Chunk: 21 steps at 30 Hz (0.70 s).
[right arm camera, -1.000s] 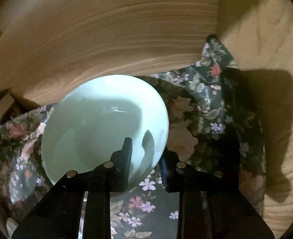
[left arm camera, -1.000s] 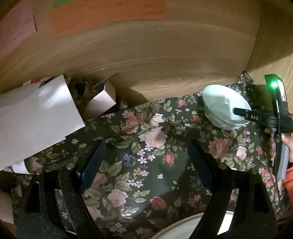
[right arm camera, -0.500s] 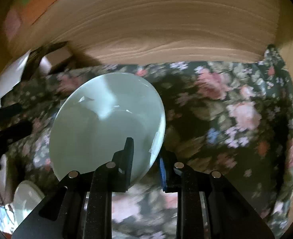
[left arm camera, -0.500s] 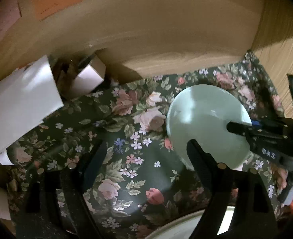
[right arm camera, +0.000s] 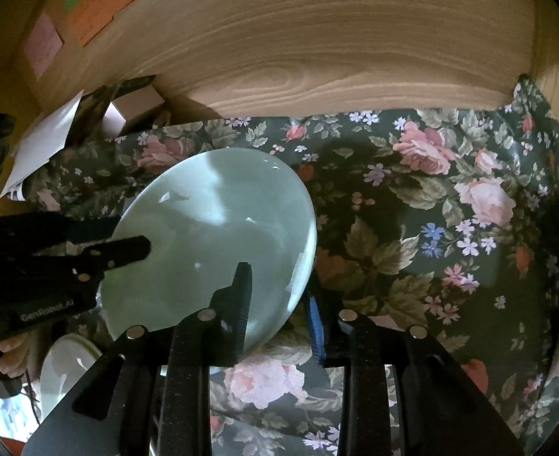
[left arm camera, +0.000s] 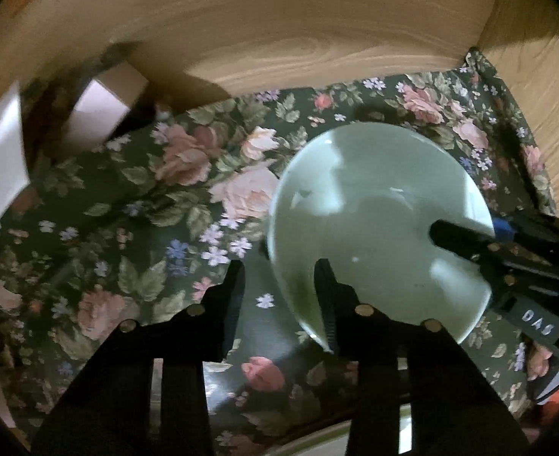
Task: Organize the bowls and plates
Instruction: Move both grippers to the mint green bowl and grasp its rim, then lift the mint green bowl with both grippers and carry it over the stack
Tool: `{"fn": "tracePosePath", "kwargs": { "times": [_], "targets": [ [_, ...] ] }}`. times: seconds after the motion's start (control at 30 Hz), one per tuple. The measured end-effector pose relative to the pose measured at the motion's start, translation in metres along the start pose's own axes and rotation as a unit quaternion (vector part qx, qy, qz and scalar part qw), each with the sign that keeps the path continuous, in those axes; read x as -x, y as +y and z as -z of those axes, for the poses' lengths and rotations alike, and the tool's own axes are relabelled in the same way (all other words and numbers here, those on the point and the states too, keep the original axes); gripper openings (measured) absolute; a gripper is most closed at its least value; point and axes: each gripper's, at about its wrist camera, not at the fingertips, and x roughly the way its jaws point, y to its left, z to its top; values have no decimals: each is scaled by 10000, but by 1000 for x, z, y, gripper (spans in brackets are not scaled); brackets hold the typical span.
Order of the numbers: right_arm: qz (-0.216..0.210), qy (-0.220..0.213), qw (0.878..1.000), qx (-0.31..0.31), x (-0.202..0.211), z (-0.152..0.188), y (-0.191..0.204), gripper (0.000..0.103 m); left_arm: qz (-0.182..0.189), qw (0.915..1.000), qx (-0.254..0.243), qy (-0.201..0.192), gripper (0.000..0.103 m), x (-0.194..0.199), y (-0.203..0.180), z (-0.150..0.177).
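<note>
- A pale green bowl [right arm camera: 211, 243] is being held tilted above the floral cloth [right arm camera: 450, 228], its hollow facing both cameras
- The bowl's rim is being clamped by the right gripper [right arm camera: 277, 296]: one dark finger is lying inside the hollow, the other, with a blue pad, is sitting behind the wall
- In the left wrist view the right gripper [left arm camera: 465, 237] is being seen coming in from the right edge, its jaws pressed together on the bowl [left arm camera: 378, 220] at its right rim
- The left gripper [left arm camera: 279, 288] is being brought onto the bowl's near rim; its jaws have just been closing, and the rim is lying between them
- One left finger is being seen inside the hollow, the other outside over the cloth [left arm camera: 158, 205]; whether the pads are already pressing cannot be told
- From the right wrist view the left gripper [right arm camera: 127, 239] is being shown reaching over the bowl's left rim, one finger in front of the hollow
- A second pale dish [right arm camera: 65, 368] is resting low at the left, partly hidden, beside the hand [right arm camera: 11, 357] holding the left gripper
- White paper [right arm camera: 44, 144] and a small box [right arm camera: 135, 108] are lying at the far left against the wooden wall [right arm camera: 317, 38]
</note>
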Motion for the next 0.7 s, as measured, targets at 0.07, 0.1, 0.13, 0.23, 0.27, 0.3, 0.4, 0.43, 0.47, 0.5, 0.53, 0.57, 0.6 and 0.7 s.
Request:
{"fn": "tracePosePath", "kwargs": {
  "times": [0.07, 0.1, 0.13, 0.23, 0.27, 0.3, 0.4, 0.43, 0.47, 0.5, 0.53, 0.57, 0.6, 0.7],
  "targets": [
    [-19, 47, 10000, 11, -5, 0, 0, 24, 45, 10000, 11, 42, 25, -2, -2, -1],
    [-27, 19, 10000, -11, -6, 1, 0, 24, 70, 10000, -4, 54, 22, -3, -3, -1],
    [-27, 19, 10000, -11, -6, 1, 0, 24, 87, 9999, -24, 63, 19, -3, -5, -1],
    [-46, -24, 10000, -7, -6, 1, -1, 24, 26, 10000, -70, 35, 17, -3, -9, -1],
    [-39, -26, 10000, -7, -6, 1, -1, 23, 13, 10000, -78, 15, 17, -2, -10, 0],
    [-22, -36, 10000, 7, -6, 1, 0, 23, 15, 10000, -90, -2, 17, -3, -10, 0],
    [-5, -56, 10000, 20, -3, 1, 1, 22, 4, 9999, -137, -50, 17, 0, -11, 2],
    [-16, -59, 10000, 12, -3, 1, 1, 22, -1, 9999, -141, -96, 17, 3, -11, 3],
    [-33, -71, 10000, 7, -1, 1, 2, 22, 2, 9998, -131, -130, 17, 6, -10, 4],
    [-44, -99, 9999, 18, 1, 1, 3, 22, 6, 9998, -119, -152, 17, 8, -9, 5],
    [-49, -126, 9999, 23, 3, 1, 4, 22, 15, 9997, -86, -207, 17, 13, -8, 6],
    [-50, -167, 9998, 38, 7, 0, 6, 22, 24, 9997, -56, -253, 17, 17, -7, 7],
    [-44, -296, 9995, 72, 15, 0, 12, 22, 29, 9996, -28, -288, 17, 20, -6, 8],
    [-55, -407, 9991, 107, 23, 0, 17, 22, 46, 9990, 76, -449, 17, 35, -3, 12]
  ]
}}
